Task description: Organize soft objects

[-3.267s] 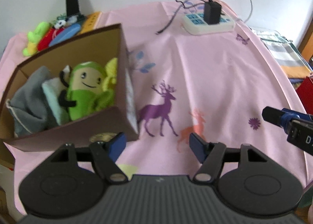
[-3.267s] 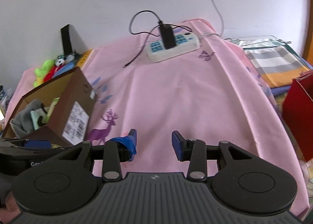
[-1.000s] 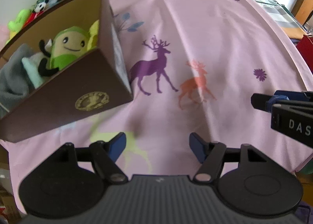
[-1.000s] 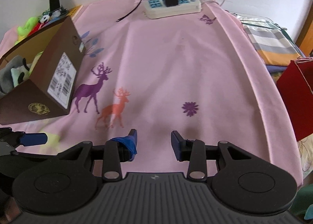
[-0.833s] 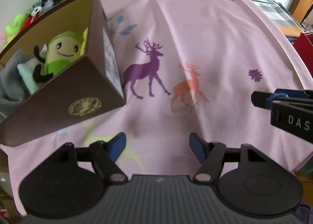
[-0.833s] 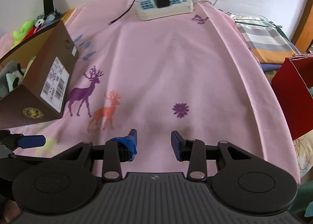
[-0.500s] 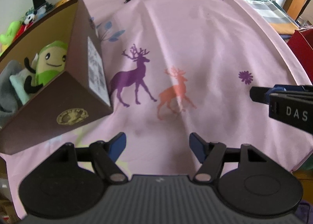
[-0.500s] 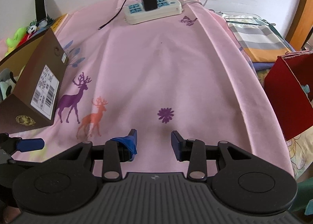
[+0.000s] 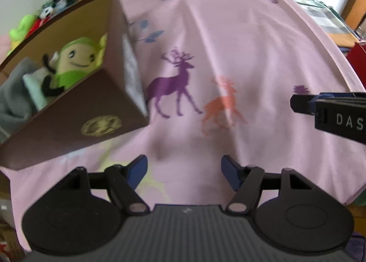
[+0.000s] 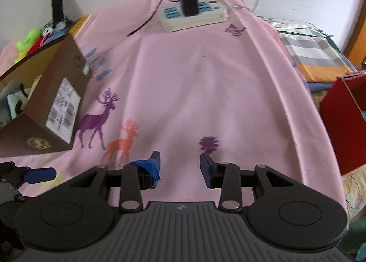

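A brown cardboard box stands at the left on the pink deer-print cloth. Inside it sit a green smiling plush, a pale mint cloth and a grey cloth. In the right wrist view the box shows its barcode label. My left gripper hangs open over bare cloth, right of the box's front corner, holding nothing. My right gripper is open too, empty, above the cloth near a purple flower print. Each gripper's tip shows at the edge of the other's view.
A white power strip with a black plug and cables lies at the far end. More plush toys and a black stand sit behind the box. Folded striped fabric and a red box lie off the right edge.
Both views have drifted a little over the cloth; the box looks closer and larger in the left wrist view. Both grippers stay open and empty, their jaws unchanged.
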Motion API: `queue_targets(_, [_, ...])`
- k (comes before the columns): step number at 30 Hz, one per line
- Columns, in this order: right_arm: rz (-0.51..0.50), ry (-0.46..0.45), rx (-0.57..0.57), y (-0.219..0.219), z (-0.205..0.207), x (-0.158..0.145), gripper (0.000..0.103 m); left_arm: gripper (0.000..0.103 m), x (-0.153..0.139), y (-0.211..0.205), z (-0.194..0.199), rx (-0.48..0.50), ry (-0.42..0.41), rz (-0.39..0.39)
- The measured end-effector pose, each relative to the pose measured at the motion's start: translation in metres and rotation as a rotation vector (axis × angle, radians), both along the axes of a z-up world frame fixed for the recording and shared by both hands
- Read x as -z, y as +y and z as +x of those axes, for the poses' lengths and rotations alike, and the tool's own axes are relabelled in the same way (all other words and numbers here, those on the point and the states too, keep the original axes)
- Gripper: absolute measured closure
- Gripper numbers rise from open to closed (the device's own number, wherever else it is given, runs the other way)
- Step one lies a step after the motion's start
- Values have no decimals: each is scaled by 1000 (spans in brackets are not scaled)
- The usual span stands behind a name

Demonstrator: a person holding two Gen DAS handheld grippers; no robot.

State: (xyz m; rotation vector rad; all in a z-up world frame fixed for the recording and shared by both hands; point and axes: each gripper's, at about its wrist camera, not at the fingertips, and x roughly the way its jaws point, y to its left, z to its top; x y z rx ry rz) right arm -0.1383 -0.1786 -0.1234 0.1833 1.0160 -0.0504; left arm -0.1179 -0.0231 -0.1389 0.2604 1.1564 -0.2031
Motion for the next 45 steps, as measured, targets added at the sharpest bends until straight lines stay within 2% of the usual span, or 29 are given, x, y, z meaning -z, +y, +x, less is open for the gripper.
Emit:
queue_targets(10, [30,9,-135,58,13,-8,82,34,-16,71,-8,-128,-40,9])
queue_targets(20, [75,-47,-218,123,21,-43,82,34,-63,148,-8,-191,-146,0])
queue_targets(31, [97,-176,-196,176,32,-83,82,34,-102,196,21,-182,-266,0])
queue_targets(39, [80,-238,-120,193,50,-97,82,34,-114,221,57,-166,-306,24])
queue_targets(45, [71,-253,-82,201,60,-98,82,34,-111,231,72,-182,-309,17])
